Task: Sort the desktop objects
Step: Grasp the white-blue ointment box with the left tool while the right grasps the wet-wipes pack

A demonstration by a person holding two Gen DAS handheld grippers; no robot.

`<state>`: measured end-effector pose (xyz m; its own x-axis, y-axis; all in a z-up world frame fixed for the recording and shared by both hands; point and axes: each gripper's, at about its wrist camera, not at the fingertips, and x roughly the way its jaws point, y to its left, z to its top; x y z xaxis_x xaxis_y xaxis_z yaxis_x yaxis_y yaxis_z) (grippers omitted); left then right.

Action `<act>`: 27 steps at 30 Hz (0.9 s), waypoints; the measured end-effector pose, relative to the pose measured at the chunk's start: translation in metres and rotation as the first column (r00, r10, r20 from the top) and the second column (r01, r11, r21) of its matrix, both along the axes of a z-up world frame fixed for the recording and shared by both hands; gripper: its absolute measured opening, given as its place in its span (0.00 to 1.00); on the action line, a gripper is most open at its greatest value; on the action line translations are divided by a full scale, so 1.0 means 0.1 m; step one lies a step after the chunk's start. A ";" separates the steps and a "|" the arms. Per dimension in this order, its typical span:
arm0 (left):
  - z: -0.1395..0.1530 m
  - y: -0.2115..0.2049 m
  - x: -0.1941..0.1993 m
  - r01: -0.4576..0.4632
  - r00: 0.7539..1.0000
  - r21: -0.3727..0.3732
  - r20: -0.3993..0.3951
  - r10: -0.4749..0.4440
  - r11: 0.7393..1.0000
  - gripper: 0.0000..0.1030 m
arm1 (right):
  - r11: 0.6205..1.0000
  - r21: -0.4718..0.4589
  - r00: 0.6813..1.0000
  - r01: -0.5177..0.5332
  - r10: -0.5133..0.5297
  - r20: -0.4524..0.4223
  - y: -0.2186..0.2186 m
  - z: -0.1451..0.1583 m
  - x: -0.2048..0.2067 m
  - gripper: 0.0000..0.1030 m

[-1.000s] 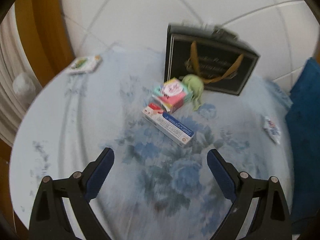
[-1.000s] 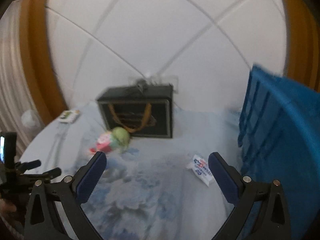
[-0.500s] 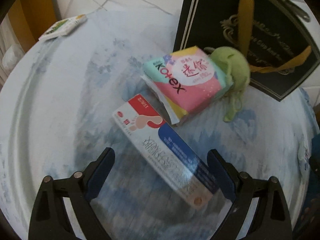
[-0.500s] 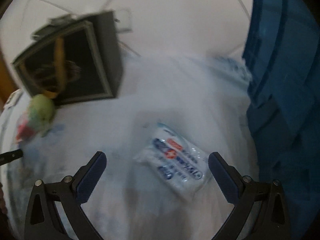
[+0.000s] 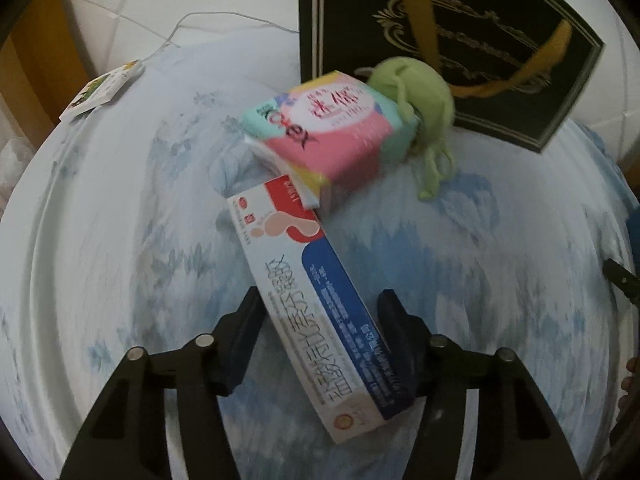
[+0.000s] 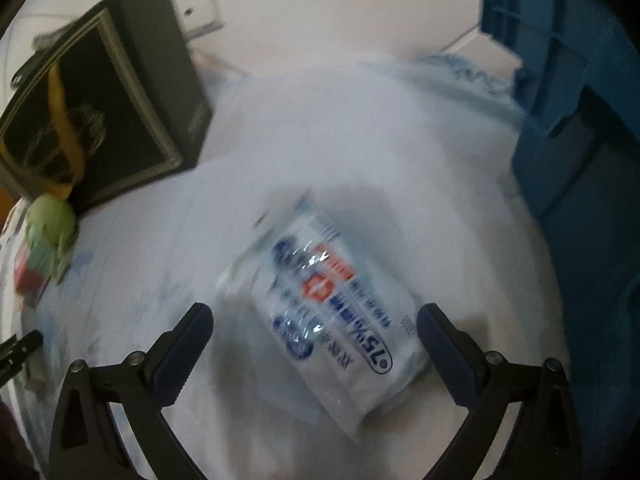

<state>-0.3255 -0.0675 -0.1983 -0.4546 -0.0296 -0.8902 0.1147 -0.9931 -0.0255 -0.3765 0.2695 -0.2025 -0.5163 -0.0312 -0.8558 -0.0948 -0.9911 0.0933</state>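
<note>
On the flowery cloth, both grippers are going for a thing to sort. The left gripper has its fingers close on both sides of the long box, which lies flat with its far end under the pink pack. I cannot tell if it squeezes yet. The right gripper is spread wide around the wipes, not touching. I think this is the grabbing step. Next, each should pinch tight, lift, and carry to the blue crate nearby.
</note>
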 end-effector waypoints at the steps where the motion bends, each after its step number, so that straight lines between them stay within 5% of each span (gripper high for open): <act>1: 0.05 0.01 0.04 0.003 1.000 0.000 0.001 -0.003 1.000 0.54 | 1.000 0.005 1.000 -0.025 0.025 0.007 -0.10 0.02 0.01 1.00; 6: 0.08 0.00 0.12 0.007 1.000 0.001 -0.001 -0.007 1.000 0.54 | 0.990 -0.042 0.991 -0.131 0.132 0.015 -0.34 0.04 0.18 1.00; 10: 0.07 0.00 0.13 0.009 1.000 -0.005 -0.026 -0.009 1.000 0.54 | 0.997 0.015 0.997 -0.080 0.080 0.008 -0.26 -0.04 0.13 1.00; 16: 0.07 0.00 0.16 -0.007 0.997 -0.013 -0.079 0.006 1.000 0.55 | 1.000 -0.004 0.993 -0.023 0.023 -0.117 -0.13 -0.06 0.22 1.00; 20: 0.08 0.01 0.15 -0.009 0.997 -0.013 -0.078 0.008 1.000 0.55 | 0.992 0.115 0.996 -0.060 0.067 -0.059 -0.28 -0.11 0.06 1.00; 25: 0.08 -0.03 0.10 0.005 0.999 -0.007 -0.052 -0.005 1.000 0.55 | 0.987 0.094 0.991 -0.128 0.131 -0.030 -0.24 -0.09 0.02 1.00; 27: 0.08 -0.05 0.10 0.018 0.999 -0.005 -0.041 -0.018 1.000 0.54 | 0.992 0.059 0.994 -0.111 0.111 -0.007 -0.20 -0.08 0.01 0.91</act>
